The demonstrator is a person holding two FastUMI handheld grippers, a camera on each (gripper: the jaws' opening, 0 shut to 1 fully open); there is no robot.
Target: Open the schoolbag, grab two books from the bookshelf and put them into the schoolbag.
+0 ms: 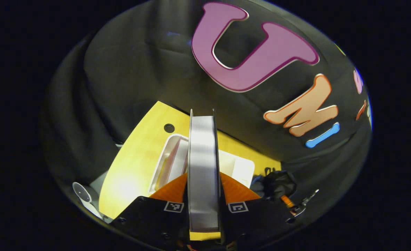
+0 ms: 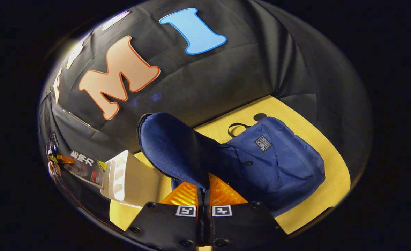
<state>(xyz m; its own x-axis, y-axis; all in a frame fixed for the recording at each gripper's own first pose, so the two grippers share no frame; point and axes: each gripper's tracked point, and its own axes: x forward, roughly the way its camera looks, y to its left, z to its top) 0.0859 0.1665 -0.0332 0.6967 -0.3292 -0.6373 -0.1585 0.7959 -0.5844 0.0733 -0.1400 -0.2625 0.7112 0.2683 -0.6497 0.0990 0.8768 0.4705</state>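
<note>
1. Fingers of the left gripper [image 1: 204, 209] press from both sides on a book [image 1: 203, 167], held upright with its page edge facing the camera in the left gripper view. The jaws stand only as far apart as the book is thick.

2. Just beyond the book in that view lies the white bookshelf [image 1: 240, 167], a light rack resting on the yellow table [image 1: 135, 164]. The book appears lifted clear above it, though whether it touches the rack below I cannot tell. A round hole [image 1: 169, 128] shows in the table near its far edge.

3. Right gripper [image 2: 204, 205] has its jaws nearly closed, pinching the edge of the flap [image 2: 170, 146] of the blue schoolbag [image 2: 275, 164] and holding it raised. The zipper teeth run along the flap's rim, so the bag is open.

4. Beyond the flap, the bag's body lies flat on the table [image 2: 331, 174], its black handle loop [image 2: 236, 128] toward the wall. Left of the flap in the right gripper view stands the bookshelf [image 2: 135, 177], and past it the other gripper [image 2: 53, 160] holds the book [image 2: 87, 167], well apart from the bag.

5. My judgement: opening is done, and the step in hand is carrying a book to the bag. Next, the left hand must swing the book across, turn it so it lines up with the mouth under the raised flap, and slide it in while the right keeps the flap up. Whether this is the first or second book, I cannot tell.
</note>
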